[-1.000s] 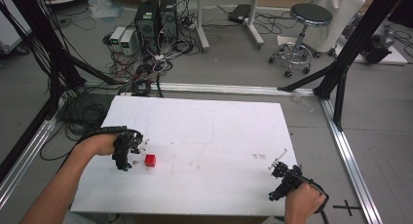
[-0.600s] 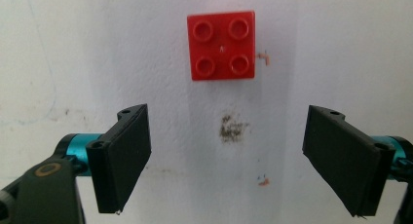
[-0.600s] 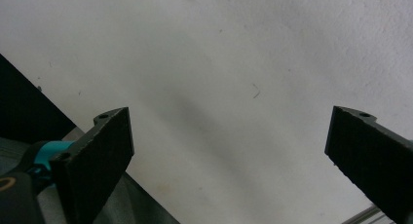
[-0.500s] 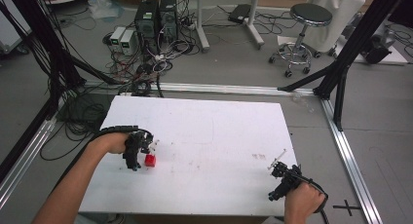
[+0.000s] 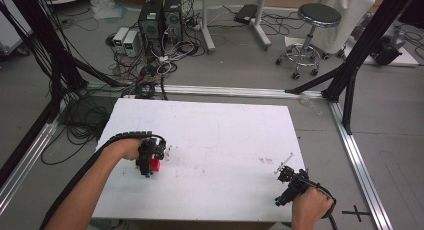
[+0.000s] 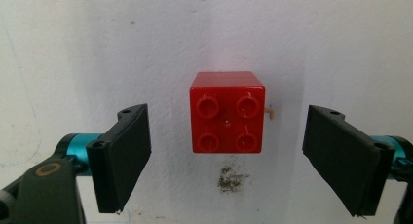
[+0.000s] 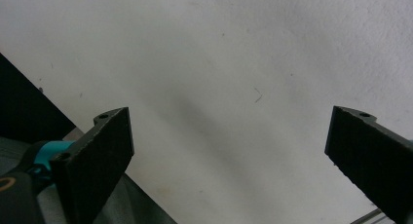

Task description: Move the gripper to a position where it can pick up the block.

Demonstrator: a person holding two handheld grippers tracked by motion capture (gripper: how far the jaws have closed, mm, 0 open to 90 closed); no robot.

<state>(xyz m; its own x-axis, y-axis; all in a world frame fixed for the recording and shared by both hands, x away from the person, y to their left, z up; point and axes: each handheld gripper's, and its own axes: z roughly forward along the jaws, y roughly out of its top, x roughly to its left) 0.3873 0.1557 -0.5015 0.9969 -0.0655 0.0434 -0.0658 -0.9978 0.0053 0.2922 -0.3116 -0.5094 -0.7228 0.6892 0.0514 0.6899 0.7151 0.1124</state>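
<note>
Right gripper point(image 5: 283, 176) is idling near the table's point(image 5: 225, 120) near right corner, jaws spread wide, gripping nothing and hanging over bare white surface. Farther in on the left side, left gripper point(image 6: 226, 153) is hovering over the red brick point(image 6: 227, 118), jaws wide apart on either side and not touching it. Pickup looks barely started: brick is sitting studs-up on the table, with closing and lifting not yet done.

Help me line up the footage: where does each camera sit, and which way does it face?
High view: above the near table edge, looking forward and down on the white table; both forearms, left gripper and right gripper show.
Left gripper view: on that gripper, facing down past open jaws at the red brick.
Right gripper view: past open jaws at bare tabletop.
Shared: high and left gripper views show the brick.
</note>
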